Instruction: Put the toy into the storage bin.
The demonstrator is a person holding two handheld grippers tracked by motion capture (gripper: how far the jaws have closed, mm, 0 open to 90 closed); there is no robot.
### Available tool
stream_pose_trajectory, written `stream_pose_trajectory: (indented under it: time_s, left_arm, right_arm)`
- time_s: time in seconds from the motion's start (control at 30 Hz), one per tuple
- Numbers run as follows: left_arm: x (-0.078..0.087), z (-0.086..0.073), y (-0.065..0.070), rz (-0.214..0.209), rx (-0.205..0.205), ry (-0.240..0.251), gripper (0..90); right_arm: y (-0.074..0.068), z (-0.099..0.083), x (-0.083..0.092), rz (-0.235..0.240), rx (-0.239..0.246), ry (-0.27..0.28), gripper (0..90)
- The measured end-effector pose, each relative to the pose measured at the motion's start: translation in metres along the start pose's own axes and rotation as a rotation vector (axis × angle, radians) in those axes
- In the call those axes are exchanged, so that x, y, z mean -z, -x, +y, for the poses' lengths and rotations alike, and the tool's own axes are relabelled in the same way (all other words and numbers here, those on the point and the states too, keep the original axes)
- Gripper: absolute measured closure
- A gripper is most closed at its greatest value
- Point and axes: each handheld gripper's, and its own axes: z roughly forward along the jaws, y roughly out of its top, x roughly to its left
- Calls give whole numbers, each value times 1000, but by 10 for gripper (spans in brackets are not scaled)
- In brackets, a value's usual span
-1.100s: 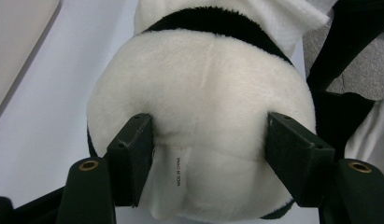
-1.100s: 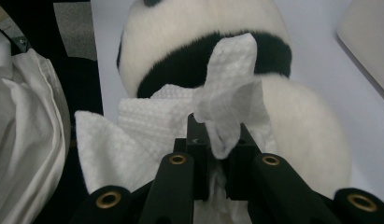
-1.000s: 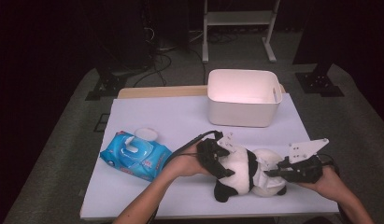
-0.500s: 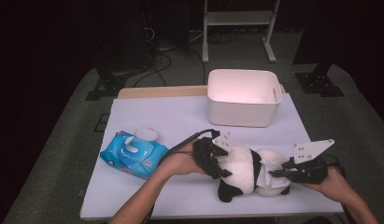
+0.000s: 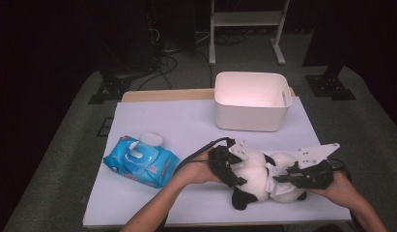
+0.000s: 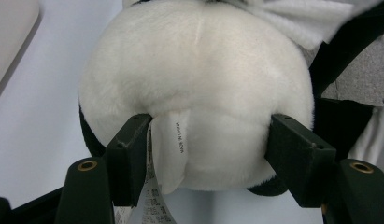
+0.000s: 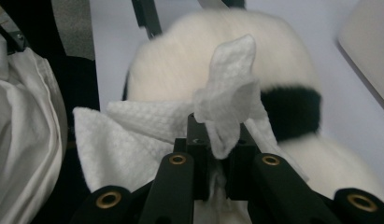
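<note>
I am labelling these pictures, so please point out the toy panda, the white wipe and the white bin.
toy panda point(image 6: 199, 79), left gripper view, white rounded body
white wipe point(image 7: 229, 93), right gripper view, bunched upper part
white bin point(image 5: 249, 116), high view, front wall

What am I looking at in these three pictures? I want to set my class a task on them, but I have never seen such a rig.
There is no robot here. A person sits at a table and holds a two-jaw claw tool in each hand. The high view looks down from above the person's side. The other two pictures come from small cameras riding on the claws, looking along their black jaws.

On the table lie a blue pack of wipes, a white bin and a toy panda.

The left claw grips the panda's white body, one jaw on each side. The right claw is shut on a white wipe and holds it against the panda. It looks as if the toy is being wiped clean while the other claw steadies it.
</note>
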Motion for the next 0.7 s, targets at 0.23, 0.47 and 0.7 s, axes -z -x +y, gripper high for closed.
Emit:
stream_pose_trajectory:
  time_s: [0.23, 0.47, 0.7]
  left_arm:
    - [-6, 6, -1, 5, -8, -1, 329]
    - [6, -4, -1, 4, -13, 17, 300]
    - [1, -7, -1, 0, -4, 12, 305]
  right_arm:
    - [-9, 28, -17, 46, 75, 39, 823]
    - [-10, 24, -14, 32, 68, 7, 823]
    - [-14, 10, -4, -5, 46, -14, 821]
